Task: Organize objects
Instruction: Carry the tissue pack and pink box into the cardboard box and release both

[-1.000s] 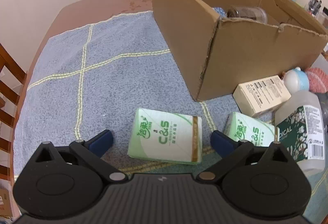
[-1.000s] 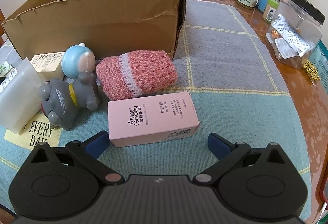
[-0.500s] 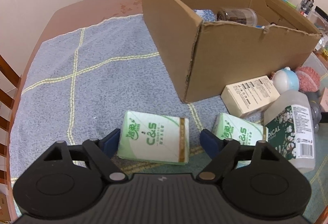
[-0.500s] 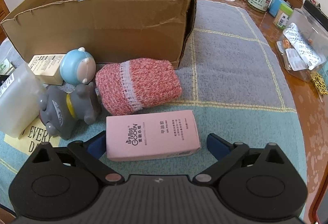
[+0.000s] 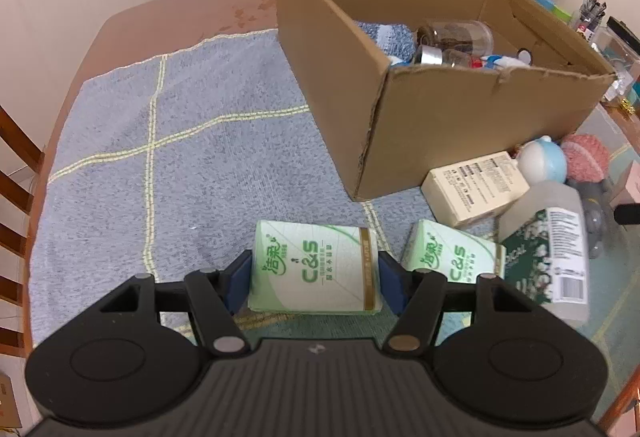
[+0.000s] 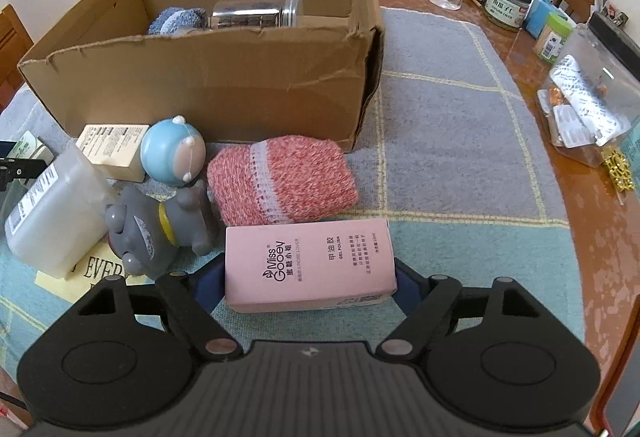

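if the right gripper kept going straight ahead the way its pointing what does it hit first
The right gripper already has the pink nail polish box between its fingers. Pushed straight on, that box would likely meet the pink knitted roll first, then the cardboard box behind it.

Matt cardboard box, rough knitted sock

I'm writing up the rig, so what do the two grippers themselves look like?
The left gripper and right gripper look identical: matte black ribbed bodies, two round discs, angled black linkage arms with silver pivot pins, blue finger pads, and a small lightning-bolt mark. No cables or sleeves show.
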A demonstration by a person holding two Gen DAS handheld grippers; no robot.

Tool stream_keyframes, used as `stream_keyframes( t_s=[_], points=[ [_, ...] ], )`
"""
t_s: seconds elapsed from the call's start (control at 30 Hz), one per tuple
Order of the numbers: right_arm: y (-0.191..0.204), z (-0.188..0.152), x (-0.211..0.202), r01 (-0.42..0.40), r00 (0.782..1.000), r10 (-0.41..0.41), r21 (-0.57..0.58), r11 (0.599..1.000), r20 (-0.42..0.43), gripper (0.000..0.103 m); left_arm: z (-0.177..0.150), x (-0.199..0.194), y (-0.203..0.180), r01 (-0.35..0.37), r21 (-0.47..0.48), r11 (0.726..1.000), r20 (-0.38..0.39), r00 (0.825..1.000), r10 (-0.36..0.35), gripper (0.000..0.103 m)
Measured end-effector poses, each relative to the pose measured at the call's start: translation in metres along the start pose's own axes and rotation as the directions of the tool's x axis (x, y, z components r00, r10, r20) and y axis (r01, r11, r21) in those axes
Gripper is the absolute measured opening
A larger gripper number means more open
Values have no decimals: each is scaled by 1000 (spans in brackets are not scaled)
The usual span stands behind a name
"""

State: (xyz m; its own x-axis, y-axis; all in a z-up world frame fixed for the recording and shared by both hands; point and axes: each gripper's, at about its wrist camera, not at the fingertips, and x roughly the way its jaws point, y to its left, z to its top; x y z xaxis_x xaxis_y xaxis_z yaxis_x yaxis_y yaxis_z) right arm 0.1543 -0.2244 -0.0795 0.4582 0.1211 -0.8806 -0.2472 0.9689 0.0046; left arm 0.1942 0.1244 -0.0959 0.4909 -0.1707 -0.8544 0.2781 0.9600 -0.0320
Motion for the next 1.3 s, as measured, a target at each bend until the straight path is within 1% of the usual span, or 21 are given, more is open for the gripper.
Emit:
stream_keyframes(
  t_s=[0.17, 0.3, 0.4, 0.47, 0.63, 0.8, 0.9, 1.03, 1.13, 1.27, 1.3],
  points=[
    [-1, 6, -19, 8, 1000, -8, -34, 999, 2, 85, 7, -26, -3, 25, 37, 999, -7, 1000, -24, 64],
    [-1, 14, -40, -4, 1000, 6, -63, 998, 23, 85, 15, -50, -9, 41, 57, 998, -19, 999, -40, 64],
    [-3, 22, -56, -38, 998, 41, -63, 997, 48, 85, 23, -71, -14, 59, 63, 996, 1, 998, -59, 64],
    [-3, 29, -66, -59, 996, 63, -61, 996, 68, 85, 29, -84, -17, 64, 67, 996, 28, 997, -66, 64],
    [4, 49, -86, -93, 987, 104, -87, 992, 124, 85, 54, -103, -23, 99, 56, 994, 83, 991, -103, 64],
    [11, 75, -91, -101, 979, 119, -114, 988, 165, 85, 84, -107, -30, 96, 78, 992, 117, 988, -104, 64],
    [17, 91, -93, -107, 973, 130, -127, 986, 190, 86, 104, -105, -33, 110, 81, 991, 134, 984, -120, 64],
    [24, 116, -92, -97, 966, 128, -145, 985, 223, 86, 131, -96, -38, 103, 101, 989, 159, 980, -118, 64],
    [26, 131, -89, -91, 963, 123, -141, 986, 239, 87, 147, -87, -40, 101, 100, 990, 169, 979, -117, 64],
    [26, 141, -84, -69, 963, 97, -120, 990, 252, 103, 164, -74, -40, 105, 89, 990, 170, 978, -119, 64],
    [26, 141, -84, -68, 962, 97, -119, 991, 256, 103, 167, -71, -41, 103, 87, 991, 171, 978, -117, 65]
  ],
)
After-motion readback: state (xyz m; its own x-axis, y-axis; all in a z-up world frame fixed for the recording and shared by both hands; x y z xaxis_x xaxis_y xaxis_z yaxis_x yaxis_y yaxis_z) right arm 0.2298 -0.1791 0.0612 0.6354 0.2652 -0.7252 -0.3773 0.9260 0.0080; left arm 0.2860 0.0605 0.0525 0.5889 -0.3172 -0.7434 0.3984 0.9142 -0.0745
